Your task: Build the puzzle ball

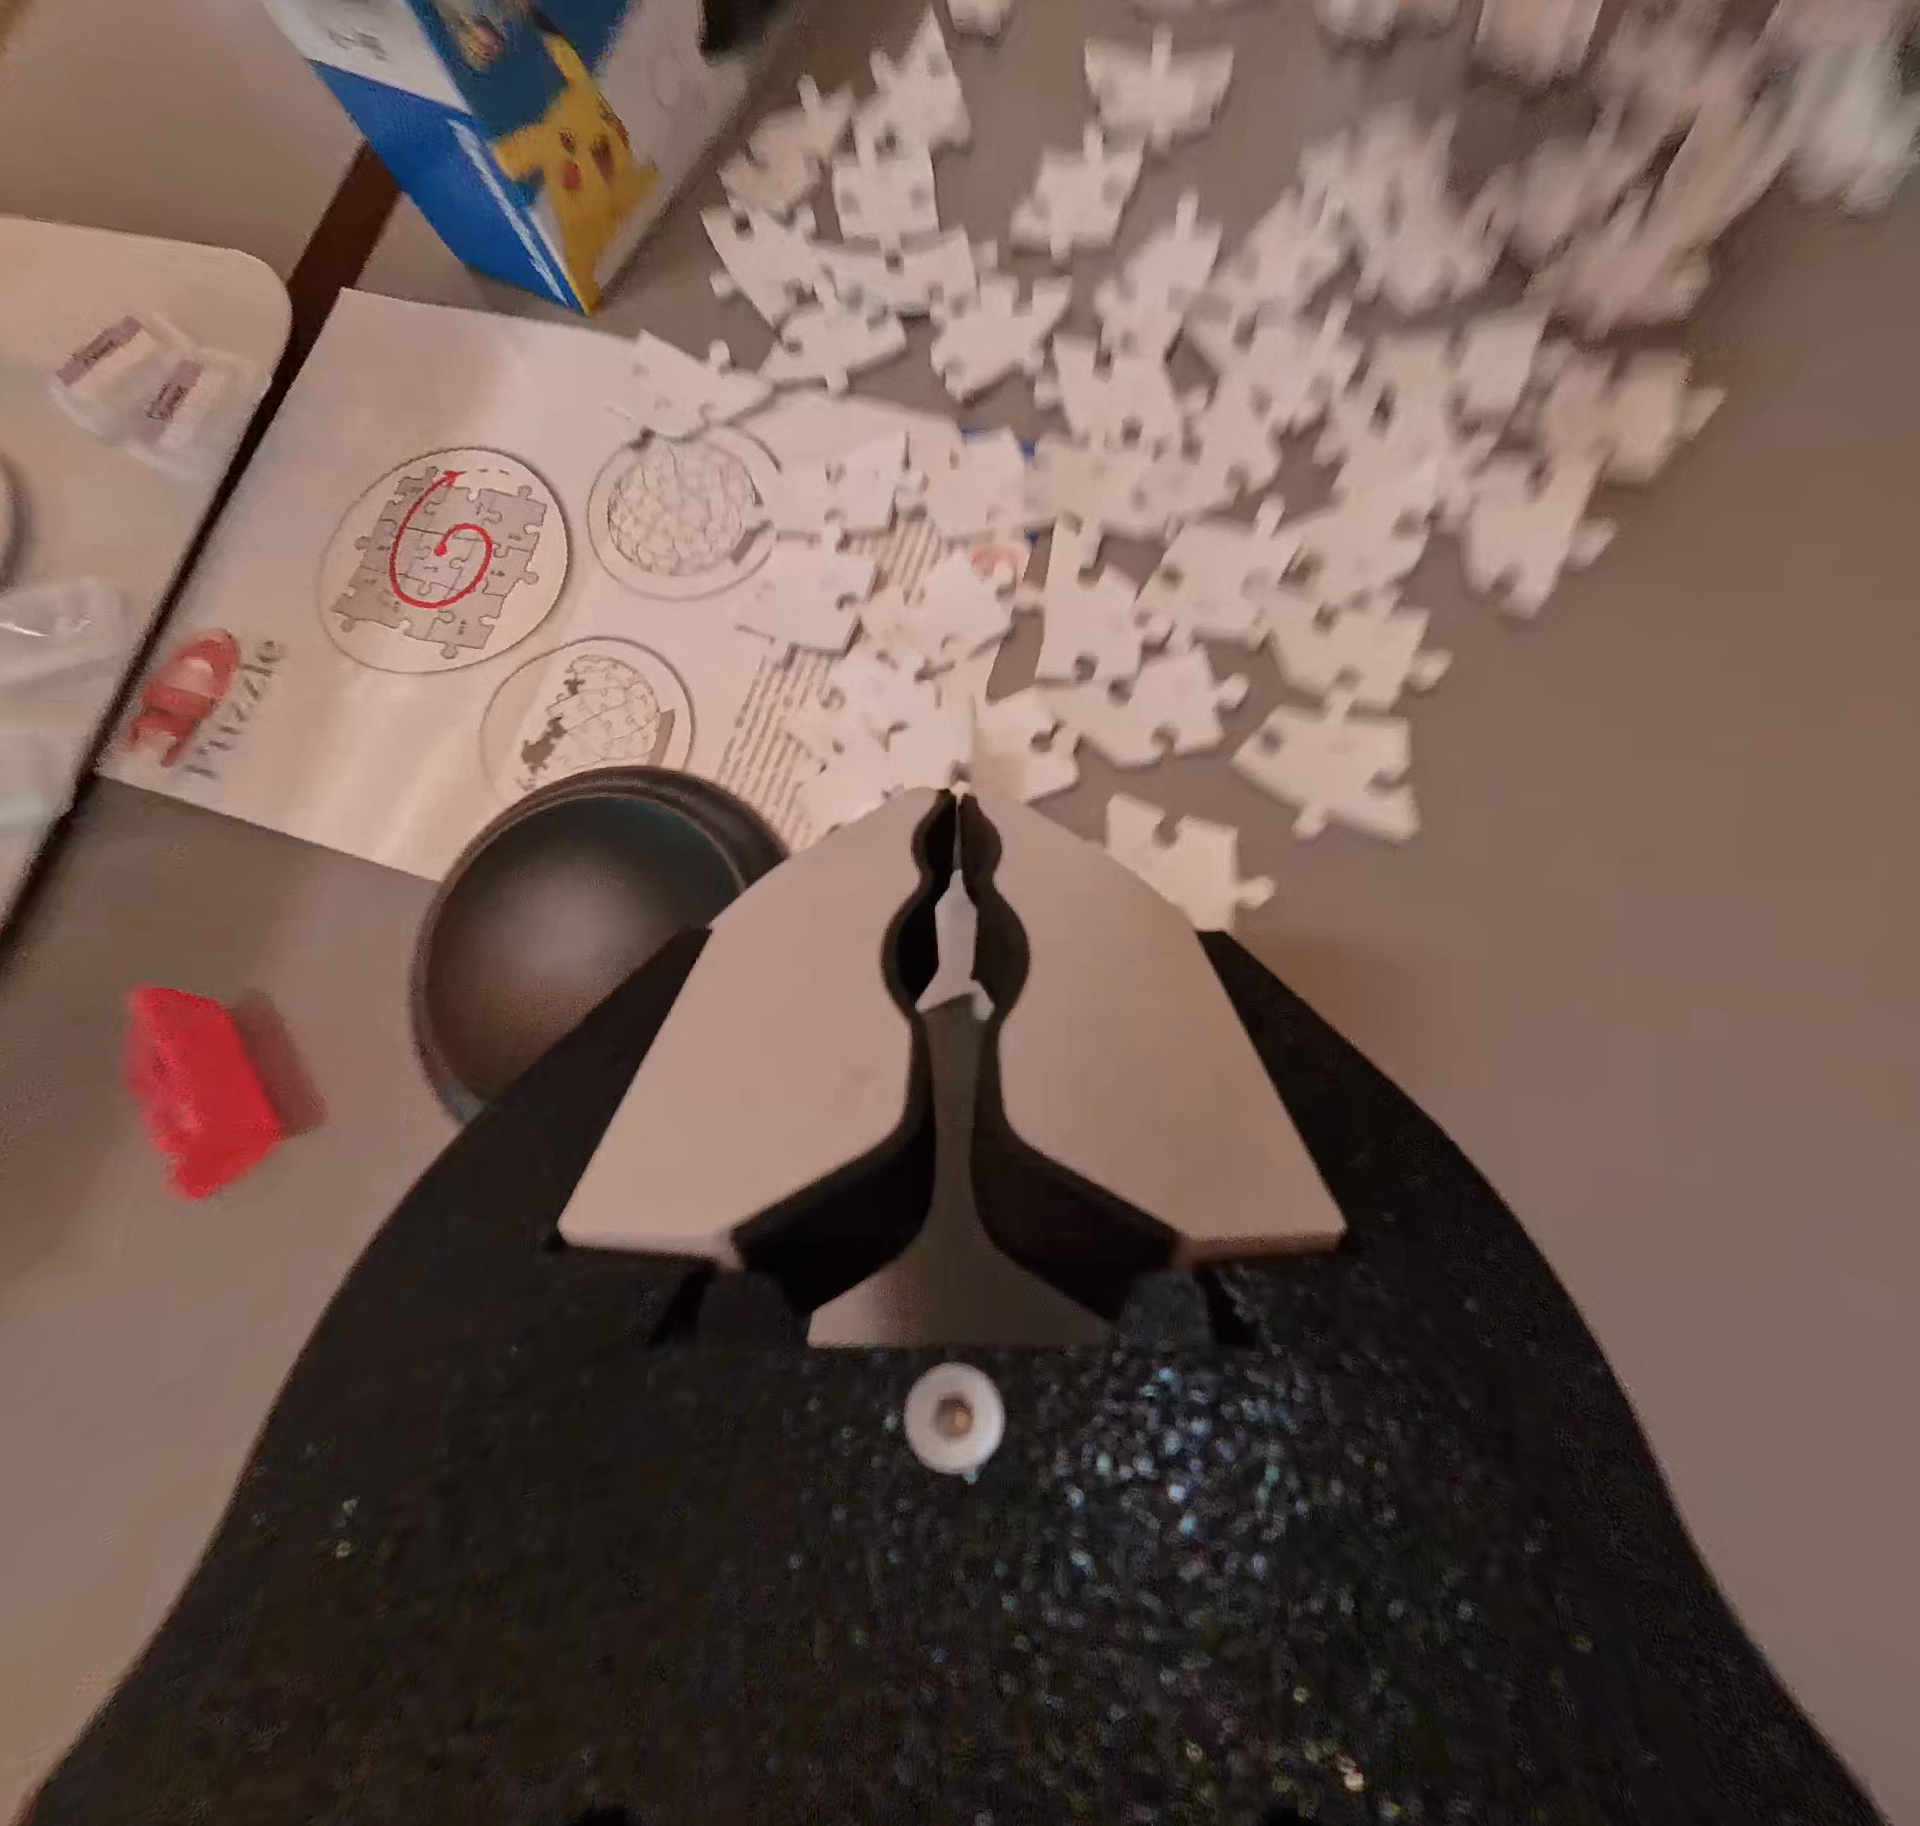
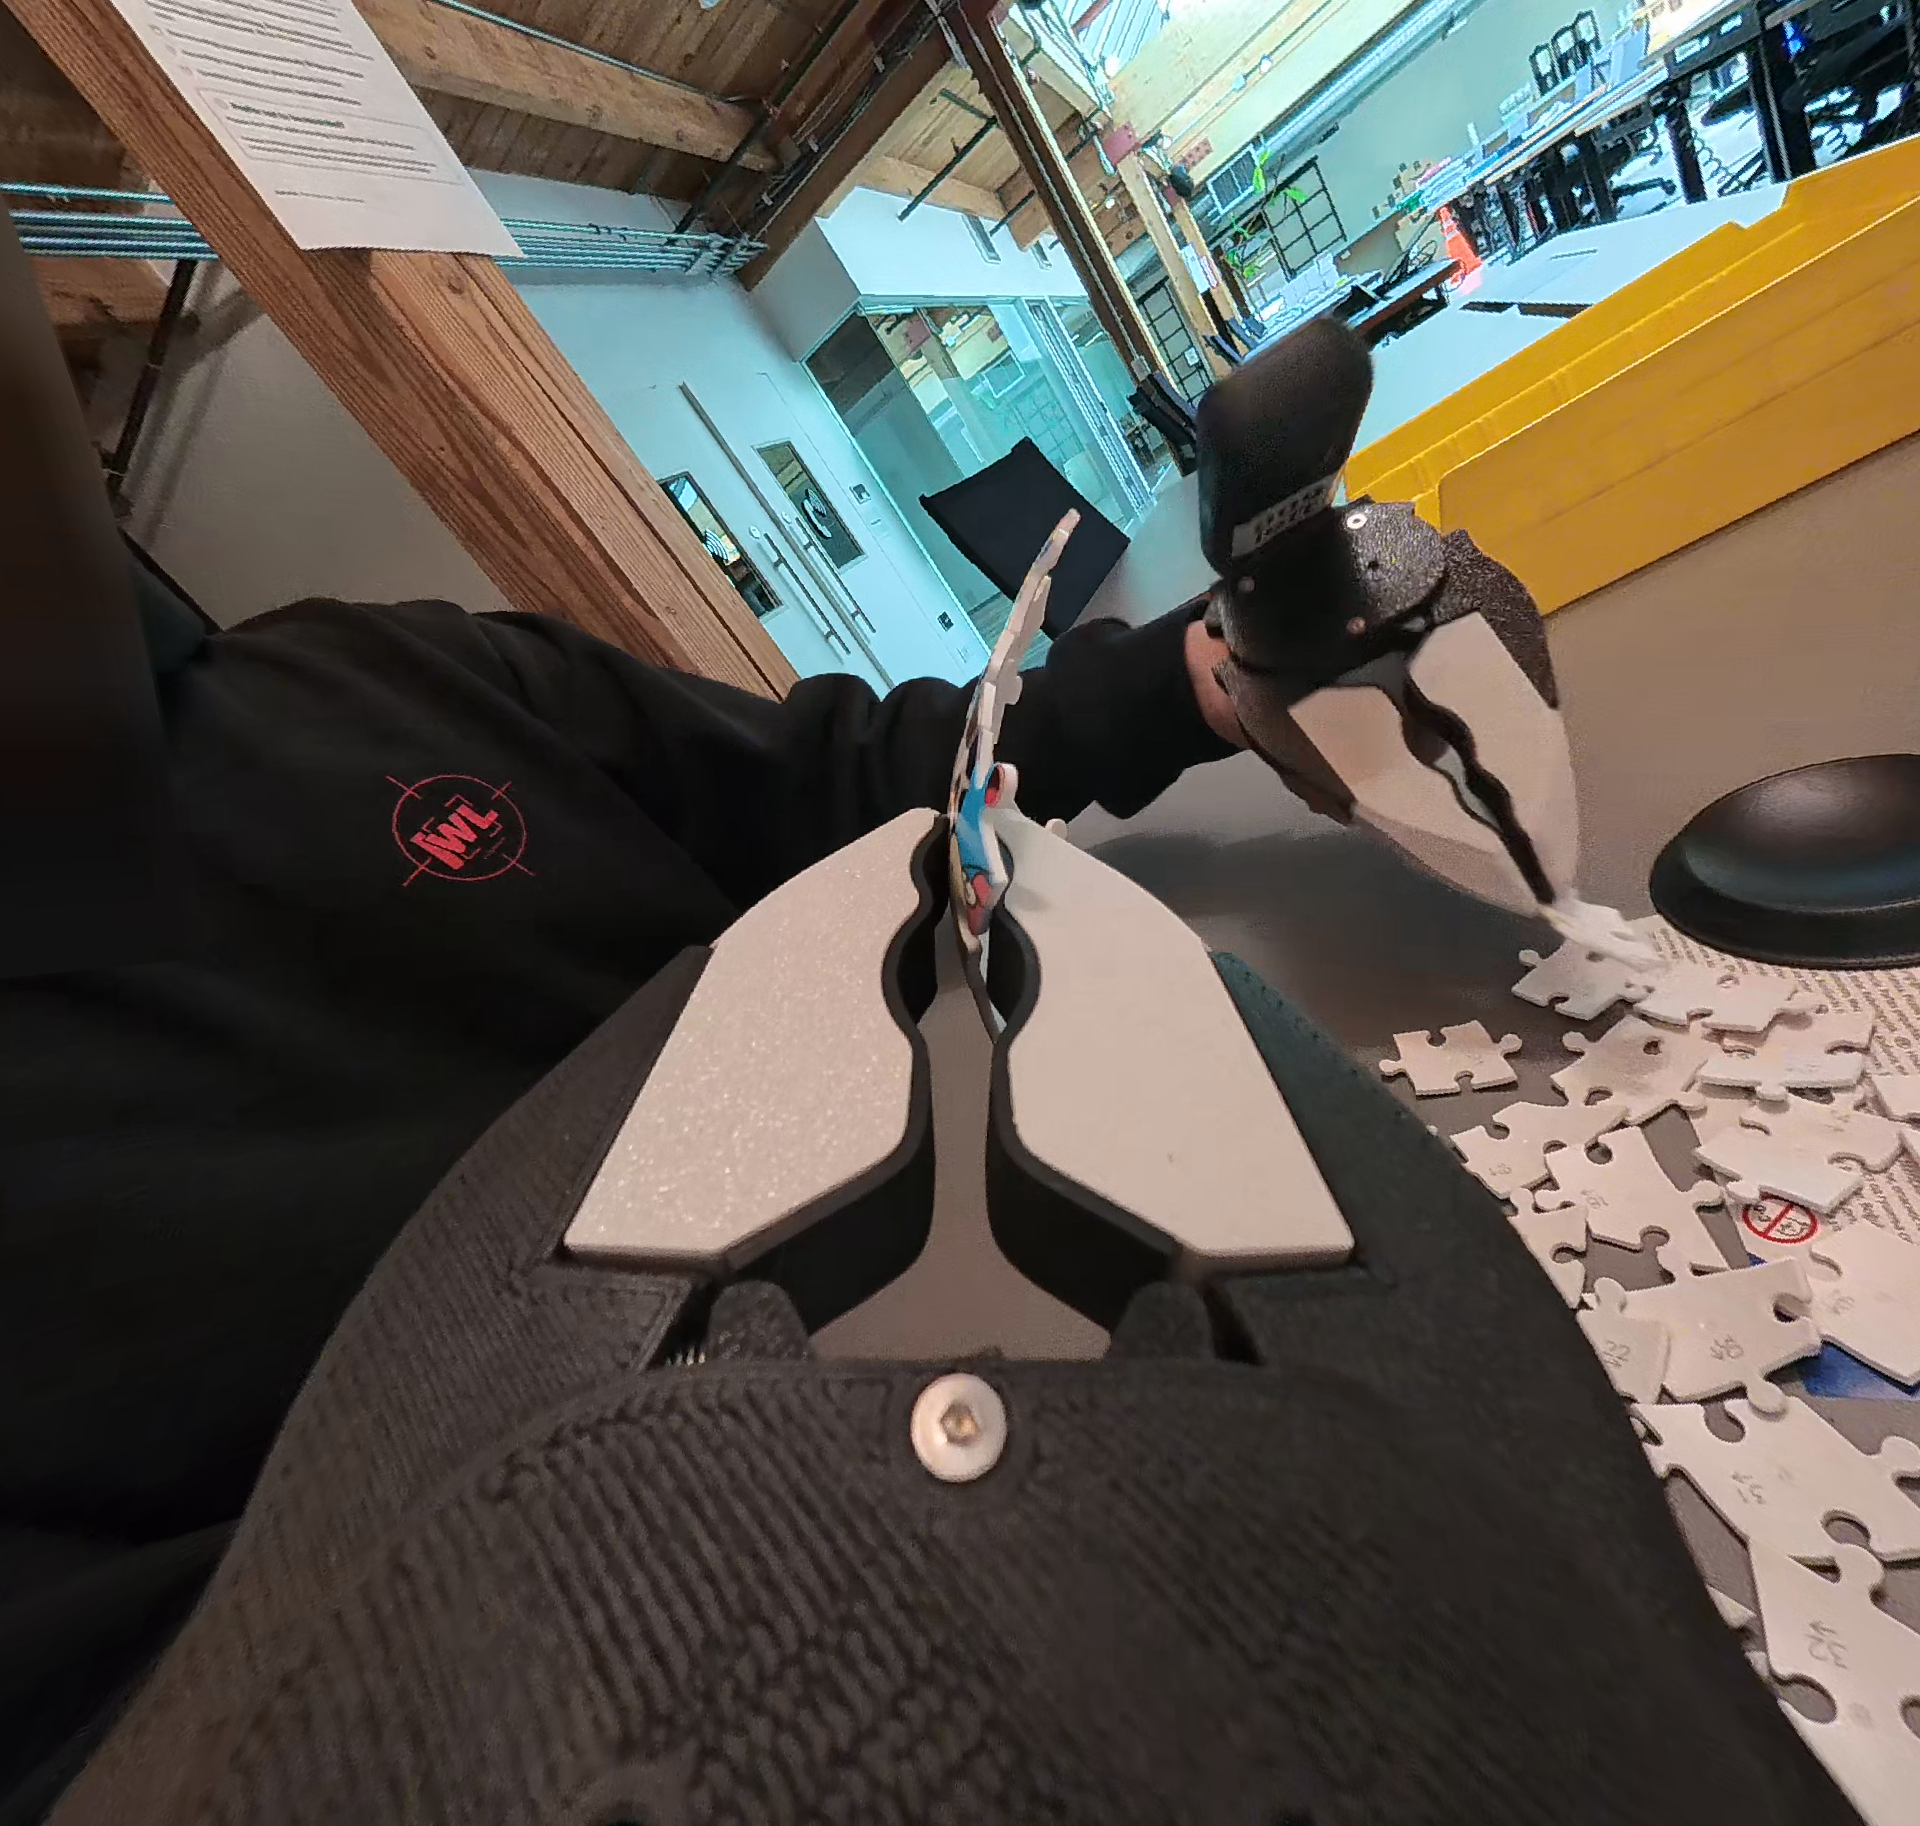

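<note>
Many white face-down puzzle pieces (image 1: 1195,529) lie scattered on the grey table; they also show in the right wrist view (image 2: 1714,1205). My left gripper (image 1: 956,800) is shut on a white puzzle piece (image 1: 956,929) at the near edge of the pile. From the right wrist view the left gripper (image 2: 1548,898) points down with that piece (image 2: 1590,924) at its tips. My right gripper (image 2: 971,841) is shut on a curved strip of joined, colour-printed pieces (image 2: 1013,633) and holds it up in the air, away from the table.
A black round stand (image 1: 582,924) sits beside the pile, partly on an instruction sheet (image 1: 416,529). A blue puzzle box (image 1: 499,83) stands behind, a red block (image 1: 203,1080) at left. Yellow bins (image 2: 1662,426) line the far edge. A person's dark sleeve (image 2: 1091,696) reaches across.
</note>
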Tool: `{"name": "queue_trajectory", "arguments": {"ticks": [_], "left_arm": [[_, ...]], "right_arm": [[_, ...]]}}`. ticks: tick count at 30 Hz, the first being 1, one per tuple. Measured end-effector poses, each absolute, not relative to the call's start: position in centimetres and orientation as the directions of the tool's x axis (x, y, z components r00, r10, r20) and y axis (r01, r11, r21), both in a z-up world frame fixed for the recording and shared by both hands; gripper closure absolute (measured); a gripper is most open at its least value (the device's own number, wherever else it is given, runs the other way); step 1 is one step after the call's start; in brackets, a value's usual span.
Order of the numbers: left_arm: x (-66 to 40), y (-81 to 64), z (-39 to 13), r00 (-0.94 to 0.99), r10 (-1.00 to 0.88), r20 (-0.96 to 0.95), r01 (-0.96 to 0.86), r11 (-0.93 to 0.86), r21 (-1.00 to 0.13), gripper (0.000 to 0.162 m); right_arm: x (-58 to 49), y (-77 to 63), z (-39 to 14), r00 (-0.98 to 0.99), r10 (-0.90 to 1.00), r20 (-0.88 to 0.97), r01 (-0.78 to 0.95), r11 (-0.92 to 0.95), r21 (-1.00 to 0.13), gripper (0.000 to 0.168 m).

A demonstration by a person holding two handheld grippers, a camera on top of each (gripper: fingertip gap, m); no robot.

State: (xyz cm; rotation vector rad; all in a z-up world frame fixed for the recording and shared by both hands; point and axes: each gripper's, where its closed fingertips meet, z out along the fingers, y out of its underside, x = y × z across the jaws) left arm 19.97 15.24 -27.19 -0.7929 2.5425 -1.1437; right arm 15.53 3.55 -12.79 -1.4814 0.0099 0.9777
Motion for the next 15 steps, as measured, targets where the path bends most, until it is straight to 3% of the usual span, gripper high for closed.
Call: {"name": "queue_trajectory", "arguments": {"ticks": [3,7,12,15], "left_arm": [[18.6,14.3,-23.7,-0.723,-0.562,0.402,-0.576,0.168,-0.800,0.162],[16.3,14.9,-21.1,-0.543,-0.425,0.725,-0.724,-0.201,-0.660,0.162],[11.7,14.9,-21.4,-0.316,-0.181,0.931,-0.842,-0.399,-0.363,0.162],[9.7,15.2,-23.9,-0.241,-0.277,0.930,-0.855,-0.394,-0.339,0.162]], "right_arm": [[15.6,3.6,-12.7,0.638,0.533,-0.556,-0.544,-0.198,-0.815,0.164],[15.5,3.9,-12.7,0.636,0.534,-0.557,-0.547,-0.198,-0.814,0.164],[14.5,5.1,-13.3,0.624,0.538,-0.567,-0.529,-0.243,-0.813,0.164],[13.8,5.8,-13.7,0.615,0.542,-0.572,-0.516,-0.272,-0.812,0.164]]}}
